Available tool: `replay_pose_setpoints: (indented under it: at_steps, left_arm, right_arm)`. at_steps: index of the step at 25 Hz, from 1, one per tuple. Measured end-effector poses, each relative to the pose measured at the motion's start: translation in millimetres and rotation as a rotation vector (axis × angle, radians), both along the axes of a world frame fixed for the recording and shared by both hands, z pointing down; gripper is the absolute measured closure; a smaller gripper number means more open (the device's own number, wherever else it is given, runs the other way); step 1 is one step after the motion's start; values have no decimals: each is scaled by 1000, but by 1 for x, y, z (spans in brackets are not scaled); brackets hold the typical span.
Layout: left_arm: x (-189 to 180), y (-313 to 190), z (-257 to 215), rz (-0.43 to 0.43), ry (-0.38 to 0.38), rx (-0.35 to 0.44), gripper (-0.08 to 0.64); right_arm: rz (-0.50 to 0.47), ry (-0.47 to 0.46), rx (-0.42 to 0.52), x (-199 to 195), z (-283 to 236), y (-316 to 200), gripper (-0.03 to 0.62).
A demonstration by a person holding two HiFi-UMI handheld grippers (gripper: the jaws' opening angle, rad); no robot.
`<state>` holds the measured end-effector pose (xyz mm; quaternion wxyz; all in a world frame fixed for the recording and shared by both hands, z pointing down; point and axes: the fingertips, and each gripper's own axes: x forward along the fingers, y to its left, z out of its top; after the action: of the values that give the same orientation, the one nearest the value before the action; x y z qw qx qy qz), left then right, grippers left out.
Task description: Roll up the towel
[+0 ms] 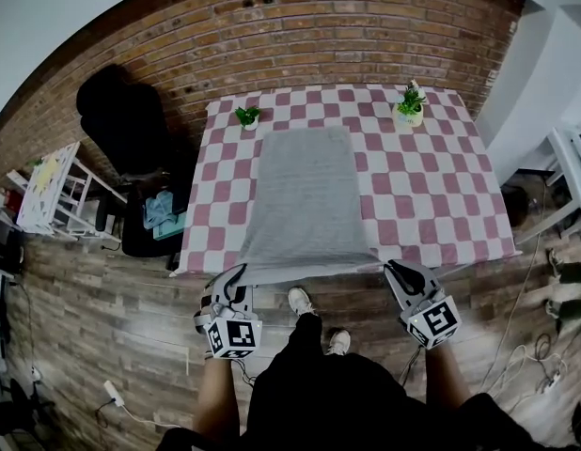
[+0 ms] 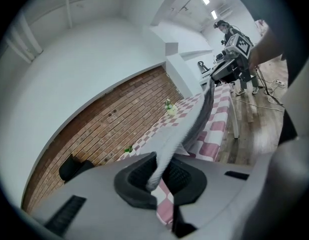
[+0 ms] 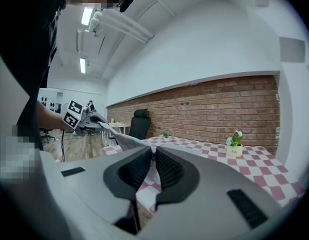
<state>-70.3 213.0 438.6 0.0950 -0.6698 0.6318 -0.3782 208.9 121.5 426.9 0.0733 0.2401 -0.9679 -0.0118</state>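
Note:
A grey towel (image 1: 305, 195) lies lengthwise down the middle of a pink-and-white checked table (image 1: 431, 195). Its near edge hangs stretched past the table's front edge. My left gripper (image 1: 236, 280) is shut on the towel's near left corner, and my right gripper (image 1: 392, 269) is shut on the near right corner. In the left gripper view the towel (image 2: 167, 151) runs from between the black pads (image 2: 139, 176) toward the other gripper. In the right gripper view the towel (image 3: 125, 143) is pinched between the pads (image 3: 167, 169) and stretches left.
Two small potted plants stand at the table's far end, one left (image 1: 247, 116) and one right (image 1: 410, 104). A black chair (image 1: 131, 120) is left of the table, beside a white rack (image 1: 55, 191). A brick wall (image 1: 300, 36) is behind. Cables (image 1: 530, 360) lie on the wooden floor.

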Motion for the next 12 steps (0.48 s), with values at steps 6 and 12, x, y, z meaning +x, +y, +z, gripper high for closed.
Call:
replay_pose_setpoints:
  at_steps: [6,12]
  left_arm:
    - [-21,-41,18,14,-17,-45,545]
    - [-51,-97,36,60,-38,-113,543]
  right_arm:
    - [36,22,45,-21,4,-44,558]
    - [42,84,53,-52,17,-105,560]
